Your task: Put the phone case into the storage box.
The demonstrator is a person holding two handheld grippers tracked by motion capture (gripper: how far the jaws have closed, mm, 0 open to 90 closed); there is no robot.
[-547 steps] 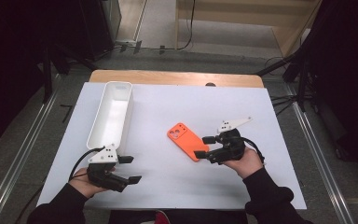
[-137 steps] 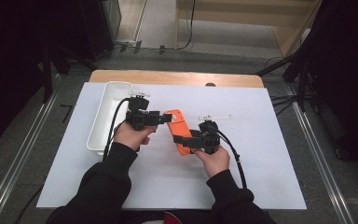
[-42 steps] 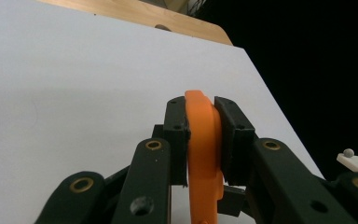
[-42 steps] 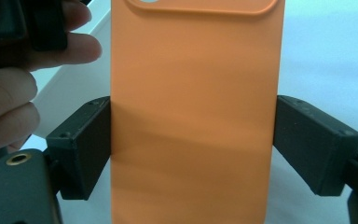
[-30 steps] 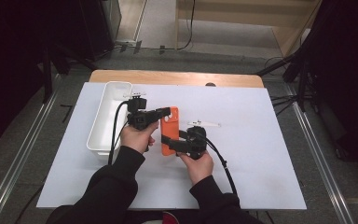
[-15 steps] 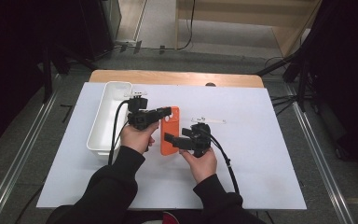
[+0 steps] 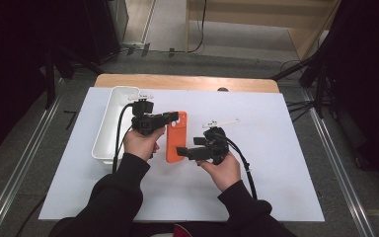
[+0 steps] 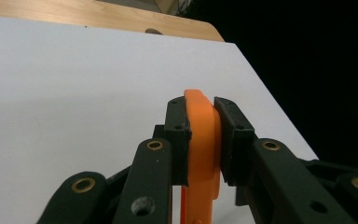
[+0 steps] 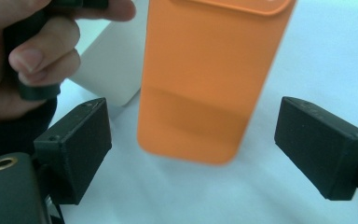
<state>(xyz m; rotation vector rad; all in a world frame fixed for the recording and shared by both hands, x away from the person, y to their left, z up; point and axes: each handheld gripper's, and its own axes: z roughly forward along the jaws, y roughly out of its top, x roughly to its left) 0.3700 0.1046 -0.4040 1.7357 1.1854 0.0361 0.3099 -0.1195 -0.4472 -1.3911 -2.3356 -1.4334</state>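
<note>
The right gripper [image 7: 185, 151] had let go and backed off, jaws spread, while the left gripper [image 7: 175, 117] clenched the orange phone case [image 7: 174, 143]

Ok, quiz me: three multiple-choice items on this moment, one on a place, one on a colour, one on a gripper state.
1. Where does the white bin lie? A) by the table's left edge B) by its right edge C) on the floor
2. What colour is the phone case? A) blue B) orange C) green
3. How does the right gripper stand? A) shut on the case B) open, pads clear of the case C) shut on the bin

Answers: 1 A, the high view shows the bin beside the left hand. 2 B, orange in all views. 3 B, its pads stand apart from the case; the left gripper clamps the case's edge.
</note>
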